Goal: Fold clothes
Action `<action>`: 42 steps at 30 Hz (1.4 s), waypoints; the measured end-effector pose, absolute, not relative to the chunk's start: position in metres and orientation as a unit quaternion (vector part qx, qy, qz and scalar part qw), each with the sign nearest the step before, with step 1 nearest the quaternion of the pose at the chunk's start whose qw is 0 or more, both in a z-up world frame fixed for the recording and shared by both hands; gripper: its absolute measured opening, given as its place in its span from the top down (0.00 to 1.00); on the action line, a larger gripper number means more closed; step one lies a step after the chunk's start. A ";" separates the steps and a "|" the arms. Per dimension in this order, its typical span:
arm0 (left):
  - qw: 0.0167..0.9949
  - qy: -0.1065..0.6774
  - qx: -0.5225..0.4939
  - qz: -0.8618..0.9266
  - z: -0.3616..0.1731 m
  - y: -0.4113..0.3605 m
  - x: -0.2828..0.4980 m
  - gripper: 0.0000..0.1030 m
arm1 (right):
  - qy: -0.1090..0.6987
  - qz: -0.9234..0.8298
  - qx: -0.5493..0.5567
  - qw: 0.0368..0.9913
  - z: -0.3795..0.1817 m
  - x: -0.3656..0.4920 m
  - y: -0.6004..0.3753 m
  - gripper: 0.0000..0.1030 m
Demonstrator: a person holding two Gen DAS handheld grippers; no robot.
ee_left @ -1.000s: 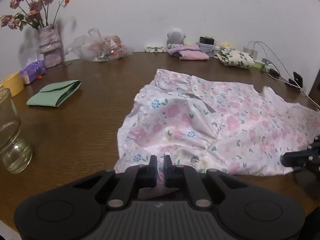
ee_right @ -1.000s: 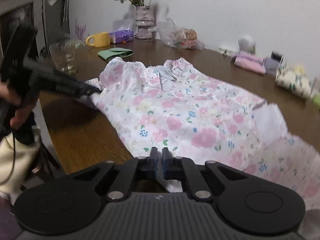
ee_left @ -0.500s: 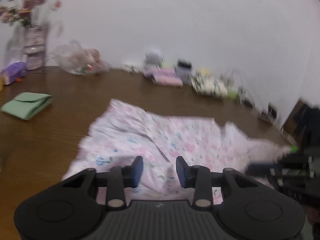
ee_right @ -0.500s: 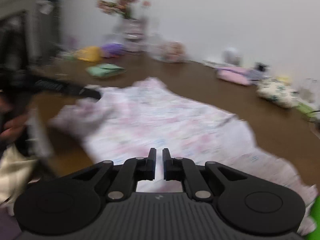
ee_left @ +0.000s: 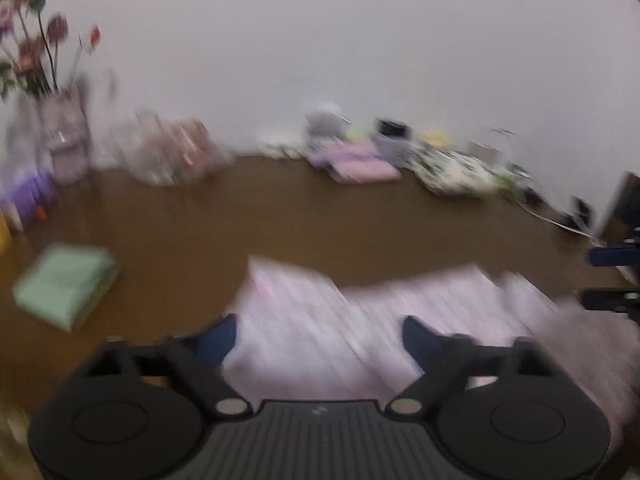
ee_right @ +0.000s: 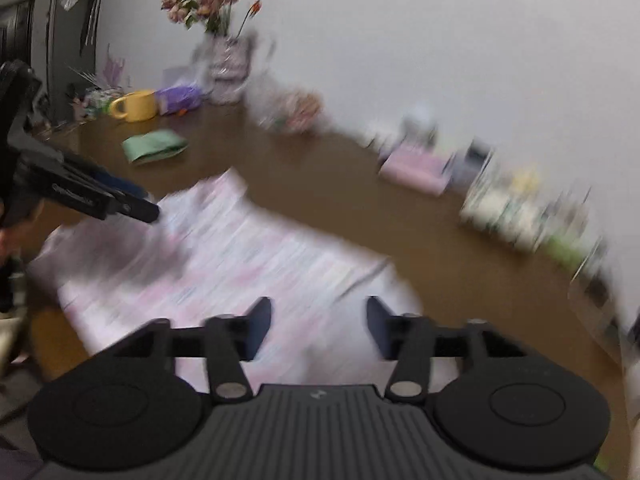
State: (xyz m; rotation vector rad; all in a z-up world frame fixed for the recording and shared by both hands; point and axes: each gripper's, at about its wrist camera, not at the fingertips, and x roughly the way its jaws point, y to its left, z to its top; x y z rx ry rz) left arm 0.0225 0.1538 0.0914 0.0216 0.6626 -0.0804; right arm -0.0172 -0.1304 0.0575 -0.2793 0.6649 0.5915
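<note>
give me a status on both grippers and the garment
Left gripper open, right gripper open, neither gripping. Pink floral garment lying on the brown table, frames blurred. Nothing in the way.

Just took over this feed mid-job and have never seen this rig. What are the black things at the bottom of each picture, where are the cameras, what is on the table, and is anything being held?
Each picture comes from a fisheye camera mounted on a handheld two-finger gripper, looking along its fingers. One shows the left gripper, the other the right gripper; the right view also catches the left one from the side. Both stand open and hold nothing. Beneath them a pink floral garment lies spread on the brown table. Further back sit a folded green cloth, a yellow mug and a vase of flowers. Everything is motion-blurred.
</note>
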 end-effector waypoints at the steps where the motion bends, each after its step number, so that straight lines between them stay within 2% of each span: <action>1: 0.939 0.342 0.022 -0.034 0.091 0.153 0.047 0.14 | 0.333 0.283 -0.131 0.890 0.056 -0.003 -0.128 0.46; 5: 0.915 0.404 0.021 -0.006 0.069 0.155 0.108 0.19 | 0.381 0.273 -0.118 0.876 0.049 0.054 -0.119 0.47; 9: 0.902 0.430 -0.022 -0.022 0.049 0.165 0.126 0.20 | 0.428 0.262 -0.105 0.859 0.042 0.112 -0.109 0.48; 10: 0.900 0.434 -0.021 -0.022 0.045 0.165 0.127 0.23 | 0.439 0.259 -0.101 0.854 0.040 0.126 -0.107 0.48; 11: 0.899 0.437 -0.020 -0.026 0.042 0.165 0.127 0.35 | 0.451 0.256 -0.098 0.849 0.038 0.140 -0.105 0.49; 12: 0.898 0.439 -0.020 -0.031 0.039 0.165 0.127 0.41 | 0.462 0.253 -0.095 0.845 0.037 0.154 -0.102 0.50; 13: 0.900 0.435 -0.016 -0.031 0.038 0.165 0.126 0.53 | 0.471 0.252 -0.089 0.840 0.031 0.159 -0.101 0.56; 14: 0.901 0.433 -0.016 -0.028 0.039 0.166 0.127 0.73 | 0.470 0.254 -0.088 0.841 0.028 0.157 -0.100 0.61; 15: 0.901 0.432 -0.017 -0.025 0.039 0.167 0.128 0.87 | 0.462 0.253 -0.093 0.845 0.027 0.154 -0.099 0.64; 16: 0.900 0.434 -0.024 -0.030 0.040 0.167 0.128 0.98 | 0.456 0.249 -0.098 0.849 0.027 0.152 -0.096 0.80; 17: 0.898 0.437 -0.034 -0.038 0.042 0.168 0.128 0.99 | 0.457 0.248 -0.094 0.849 0.027 0.150 -0.095 0.98; 19: 0.905 0.422 -0.035 -0.040 0.050 0.168 0.117 0.99 | 0.460 0.253 -0.086 0.847 0.030 0.144 -0.093 0.98; 23: 0.928 0.369 -0.023 -0.044 0.078 0.164 0.072 0.99 | 0.400 0.220 -0.108 0.883 0.056 0.106 -0.098 0.98; 26: 0.945 0.322 -0.037 -0.030 0.090 0.159 0.014 0.99 | 0.339 0.212 -0.108 0.910 0.076 0.044 -0.115 0.98; 29: 0.949 0.303 -0.084 -0.011 0.072 0.161 -0.046 0.98 | 0.277 0.209 -0.126 0.929 0.073 -0.030 -0.133 0.98; 33: 0.941 0.311 -0.130 0.019 0.035 0.167 -0.098 0.96 | 0.291 0.246 -0.100 0.919 0.043 -0.095 -0.155 0.98; 34: 0.940 0.312 -0.136 0.034 0.027 0.170 -0.105 0.95 | 0.294 0.249 -0.107 0.917 0.036 -0.103 -0.155 0.98; 36: 0.935 0.319 -0.141 0.056 0.023 0.174 -0.112 0.85 | 0.297 0.254 -0.121 0.912 0.023 -0.116 -0.155 0.96; 39: 0.940 0.286 -0.177 0.055 0.042 0.187 -0.126 0.72 | 0.297 0.265 -0.093 0.913 0.025 -0.131 -0.166 0.92; 41: 0.949 0.249 -0.189 0.045 0.061 0.187 -0.131 0.57 | 0.280 0.264 -0.068 0.921 0.036 -0.137 -0.178 0.79; 42: 0.954 0.233 -0.186 0.037 0.069 0.183 -0.131 0.53 | 0.270 0.261 -0.052 0.925 0.040 -0.139 -0.185 0.78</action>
